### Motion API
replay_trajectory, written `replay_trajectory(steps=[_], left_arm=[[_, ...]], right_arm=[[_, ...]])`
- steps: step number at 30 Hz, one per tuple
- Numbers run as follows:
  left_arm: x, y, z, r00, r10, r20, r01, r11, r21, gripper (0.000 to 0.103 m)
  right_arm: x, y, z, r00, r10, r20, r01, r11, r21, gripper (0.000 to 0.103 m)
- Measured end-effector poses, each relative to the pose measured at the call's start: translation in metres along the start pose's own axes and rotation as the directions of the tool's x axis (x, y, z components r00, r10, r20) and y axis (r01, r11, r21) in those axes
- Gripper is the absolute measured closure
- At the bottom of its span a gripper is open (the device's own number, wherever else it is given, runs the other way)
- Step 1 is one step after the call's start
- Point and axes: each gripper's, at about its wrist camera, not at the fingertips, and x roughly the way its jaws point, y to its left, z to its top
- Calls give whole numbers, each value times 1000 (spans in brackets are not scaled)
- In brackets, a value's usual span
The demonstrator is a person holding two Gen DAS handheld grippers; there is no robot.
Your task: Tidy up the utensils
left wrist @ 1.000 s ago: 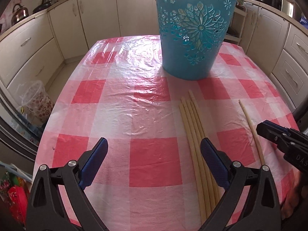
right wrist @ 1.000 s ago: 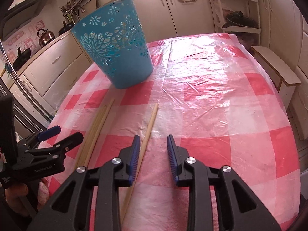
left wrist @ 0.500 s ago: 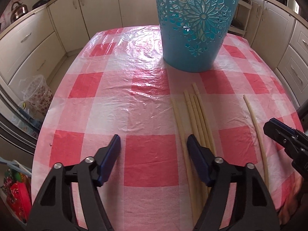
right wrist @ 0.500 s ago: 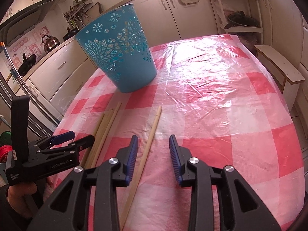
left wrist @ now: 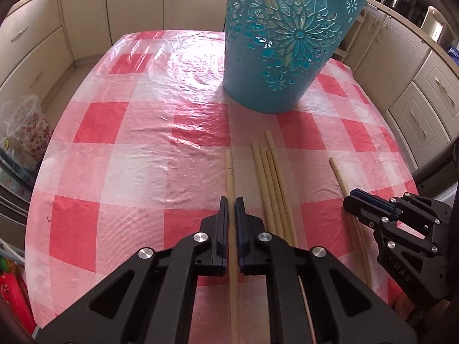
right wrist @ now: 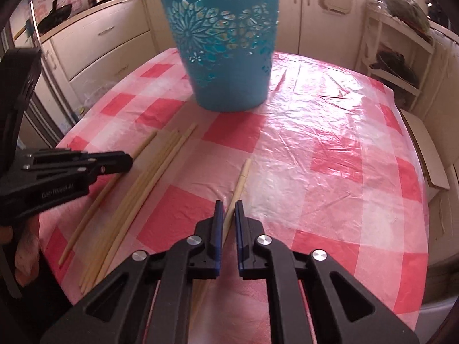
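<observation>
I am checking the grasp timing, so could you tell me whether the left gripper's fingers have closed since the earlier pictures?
Yes. The left gripper, wide open before, is now shut on one chopstick, left of the bundle of chopsticks.

Ahead of the black left gripper [left wrist: 231, 209] with dark blue pads stands a turquoise basket [left wrist: 284, 54] with cut-out flower patterns. The pale beige chopsticks [left wrist: 272, 183] lie on a red, pink and white checked tablecloth [left wrist: 129, 149].
</observation>
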Motion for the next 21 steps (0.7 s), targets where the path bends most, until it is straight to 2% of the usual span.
replay_trajectory(steps=[5, 9, 12, 17, 21], left_arm=[[5, -8, 7, 999, 41, -24, -40, 998, 43, 97], [5, -18, 5, 996, 91, -6, -90, 991, 99, 97], [1, -16, 2, 996, 84, 8, -84, 992, 89, 98], [-19, -11, -7, 995, 71, 77, -75, 995, 62, 98], [-47, -9, -11, 986, 46, 163, -55, 997, 49, 98]], right_arm=[[-3, -17, -3, 1000, 23, -14, -22, 996, 85, 94], [-6, -13, -8, 1000, 0, 9, -1, 994, 111, 94], [-7, -14, -10, 1000, 5, 18, -7, 990, 138, 95], [-10, -17, -17, 998, 21, 55, -30, 985, 168, 95], [-10, -18, -19, 997, 32, 77, -46, 982, 183, 95]])
